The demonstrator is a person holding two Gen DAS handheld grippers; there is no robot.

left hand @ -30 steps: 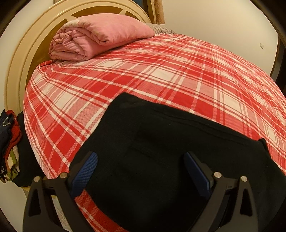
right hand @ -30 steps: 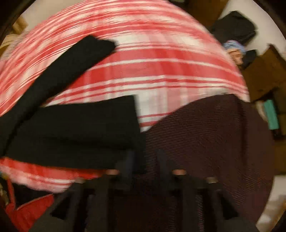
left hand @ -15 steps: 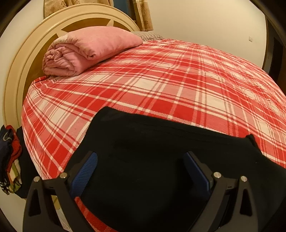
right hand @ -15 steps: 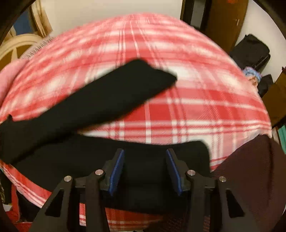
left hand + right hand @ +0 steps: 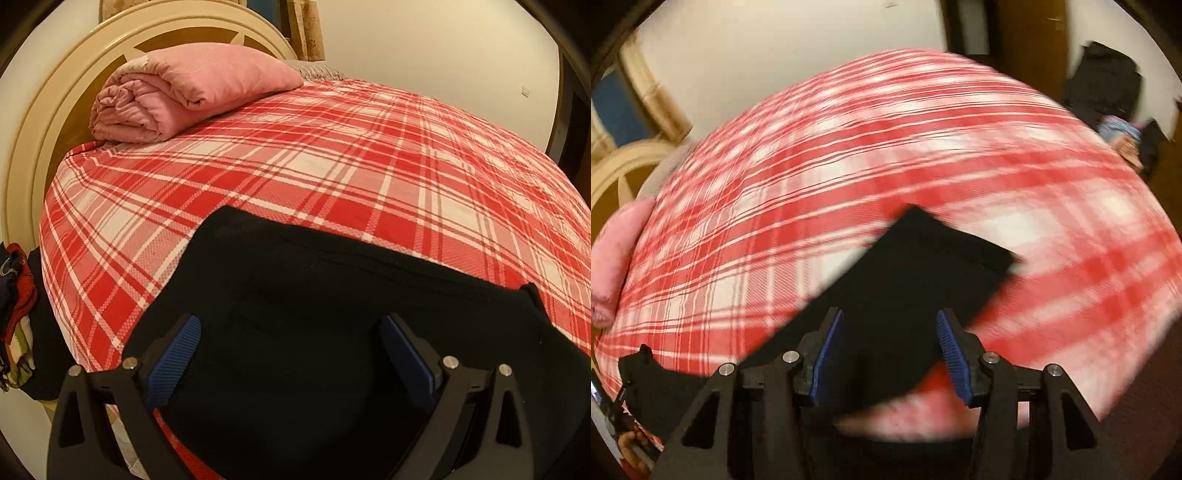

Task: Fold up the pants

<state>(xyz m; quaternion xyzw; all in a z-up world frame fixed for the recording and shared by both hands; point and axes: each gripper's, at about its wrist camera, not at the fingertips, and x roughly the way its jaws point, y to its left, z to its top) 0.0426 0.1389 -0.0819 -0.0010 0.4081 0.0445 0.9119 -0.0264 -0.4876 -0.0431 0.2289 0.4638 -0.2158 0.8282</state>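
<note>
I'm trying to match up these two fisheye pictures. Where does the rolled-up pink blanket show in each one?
Left wrist view: the pink blanket lies upper left, at the head of the bed against the cream headboard.
Right wrist view: only its end shows, blurred, at the far left edge.
Shared landmark: the red plaid bedsheet, with the black pants spread on it in both.

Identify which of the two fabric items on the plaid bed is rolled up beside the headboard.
The pink quilt, bundled by the headboard; the black pants lie spread flat near the bed's edge.
</note>
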